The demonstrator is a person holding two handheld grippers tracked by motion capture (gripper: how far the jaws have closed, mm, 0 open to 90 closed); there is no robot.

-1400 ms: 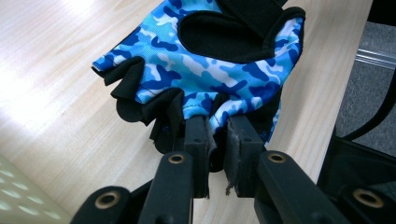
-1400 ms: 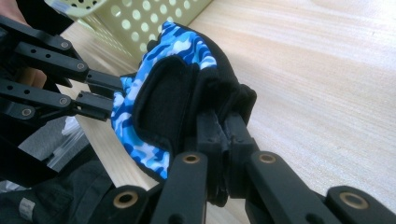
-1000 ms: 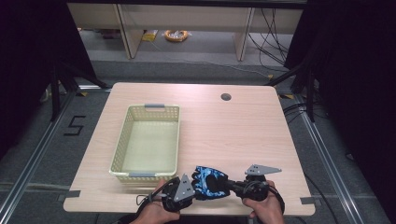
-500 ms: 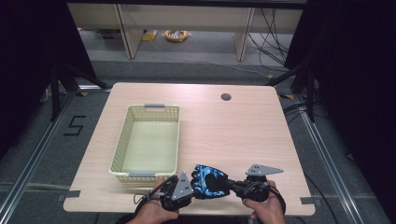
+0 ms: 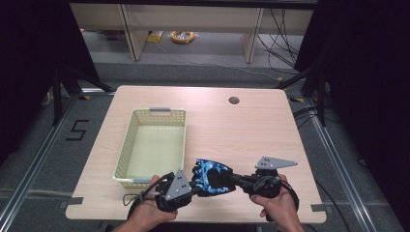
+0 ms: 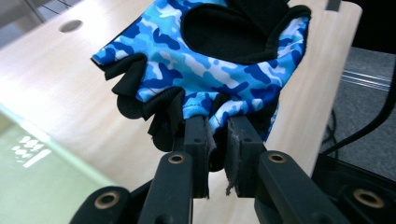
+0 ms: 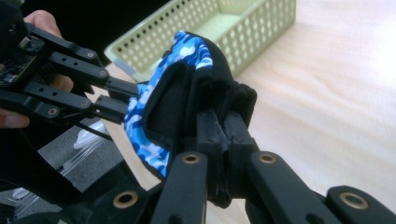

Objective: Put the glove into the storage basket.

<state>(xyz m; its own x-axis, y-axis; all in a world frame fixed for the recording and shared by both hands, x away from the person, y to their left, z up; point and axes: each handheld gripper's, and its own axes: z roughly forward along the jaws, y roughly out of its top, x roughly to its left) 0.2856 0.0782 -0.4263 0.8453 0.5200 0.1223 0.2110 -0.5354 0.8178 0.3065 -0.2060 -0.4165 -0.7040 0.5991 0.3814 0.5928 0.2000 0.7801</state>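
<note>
Hanging between both grippers: glove [image 5: 213, 177]

**Your rig, up close**

Your left gripper [image 5: 193, 186] is black throughout and carries a grey three-cornered plate dotted with small holes on its top. A thin black cable loops out from it at your left hand [image 5: 145, 212]. Your right gripper [image 5: 237, 179] is black as well, with its own grey three-cornered plate standing above your right hand [image 5: 275, 205]. No sleeve shows at either wrist. In the two gripper views, each pair of jaws is built of flat black bars linked at brass-coloured round pivots. The inner pads on the left pair look worn and frayed at the edges. A thick black cable curves past at the right of the left gripper view.
</note>
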